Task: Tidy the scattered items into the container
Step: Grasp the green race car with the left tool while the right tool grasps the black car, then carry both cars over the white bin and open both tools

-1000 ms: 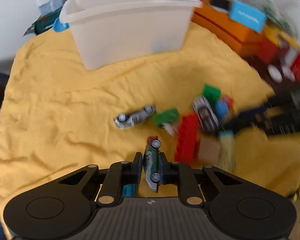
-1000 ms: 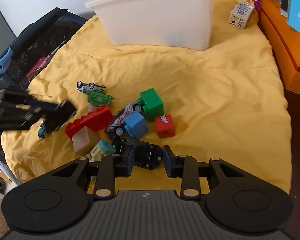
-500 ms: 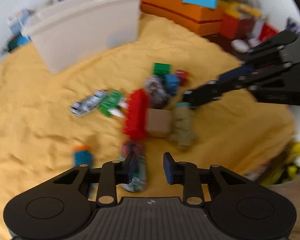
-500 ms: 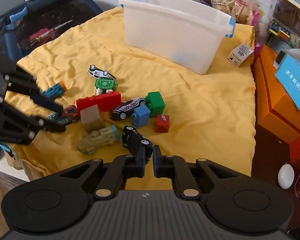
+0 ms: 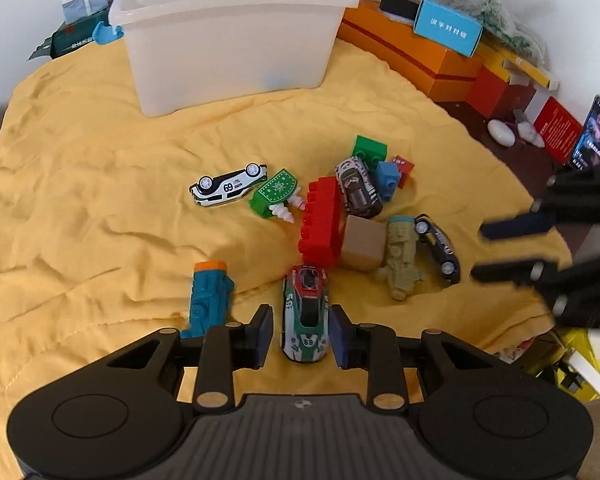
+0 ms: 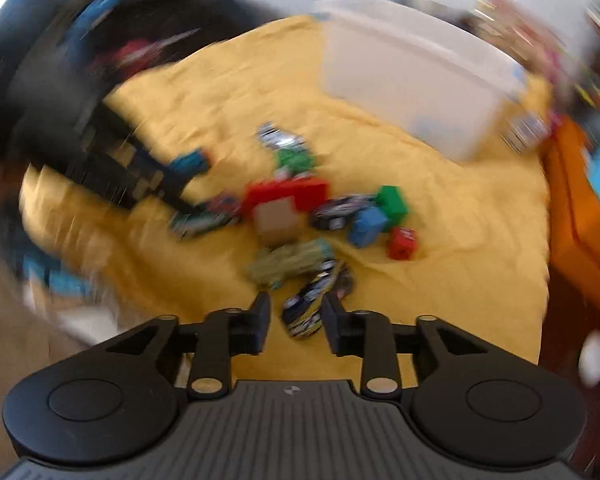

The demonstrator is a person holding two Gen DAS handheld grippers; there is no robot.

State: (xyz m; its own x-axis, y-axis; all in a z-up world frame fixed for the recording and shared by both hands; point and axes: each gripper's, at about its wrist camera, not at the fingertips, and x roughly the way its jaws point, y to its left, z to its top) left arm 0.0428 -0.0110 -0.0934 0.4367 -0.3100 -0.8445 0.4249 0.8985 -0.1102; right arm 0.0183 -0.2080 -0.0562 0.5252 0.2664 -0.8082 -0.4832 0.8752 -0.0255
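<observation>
A green, red and white racing car (image 5: 306, 312) lies on the yellow cloth (image 5: 100, 200) between the fingers of my left gripper (image 5: 300, 332), which is open with small gaps at the pads. My right gripper (image 6: 294, 312) hovers with its jaws opening. A black toy car (image 6: 316, 300) lies on the cloth under them. In the left wrist view that black car (image 5: 438, 248) rests beside an olive toy (image 5: 400, 256), clear of the right gripper (image 5: 508, 249). The white tub (image 5: 228, 40) stands at the far side of the cloth.
Scattered on the cloth are a red brick (image 5: 320, 224), a tan cube (image 5: 362, 242), a white car (image 5: 228, 188), a teal toy (image 5: 210, 300), a striped car (image 5: 358, 192) and small blocks (image 5: 388, 180). Orange boxes (image 5: 400, 52) line the right edge.
My left gripper has let go of the racing car, which now lies on the cloth. My right gripper shut near the black car, then opened and drew back upward.
</observation>
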